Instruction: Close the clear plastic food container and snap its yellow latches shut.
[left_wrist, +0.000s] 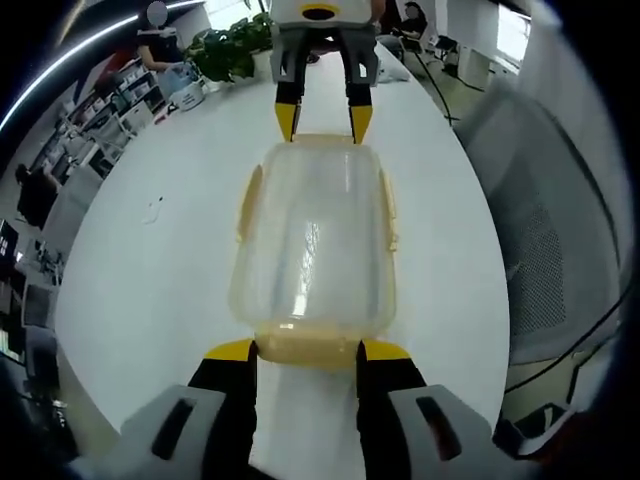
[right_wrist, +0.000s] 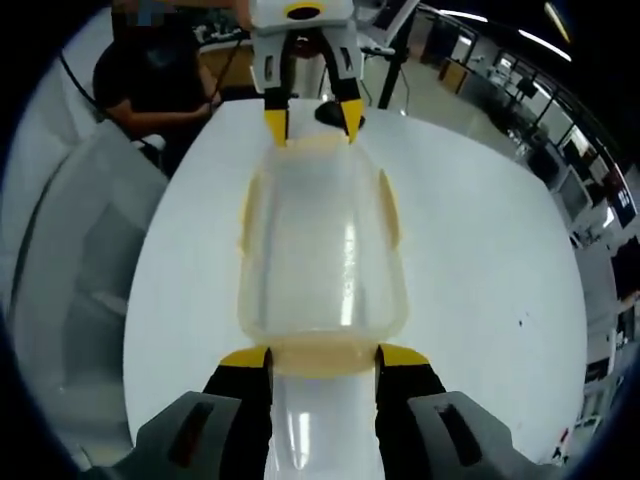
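Box (left_wrist: 312, 240) sits on white table (left_wrist: 150, 300), lid on, between the two grippers, one at each short end. Left gripper (left_wrist: 305, 352): jaws wide apart, tips at near end latch (left_wrist: 308, 348), flanking it, holding nothing. Right gripper (right_wrist: 322, 357): same at the opposite end, jaws spread, tips beside that end's latch, nothing held. Side latches (left_wrist: 247, 200) look flared out, prob not snapped yet. Box reads empty; nothing visible thru clear walls. Likely light, stiff-ish thin plastic, smooth, so apt to slide on the table; brace one end w/ one gripper while pressing a latch w/ the other. Take hold at latch tabs or rim, not mid-lid, which may flex
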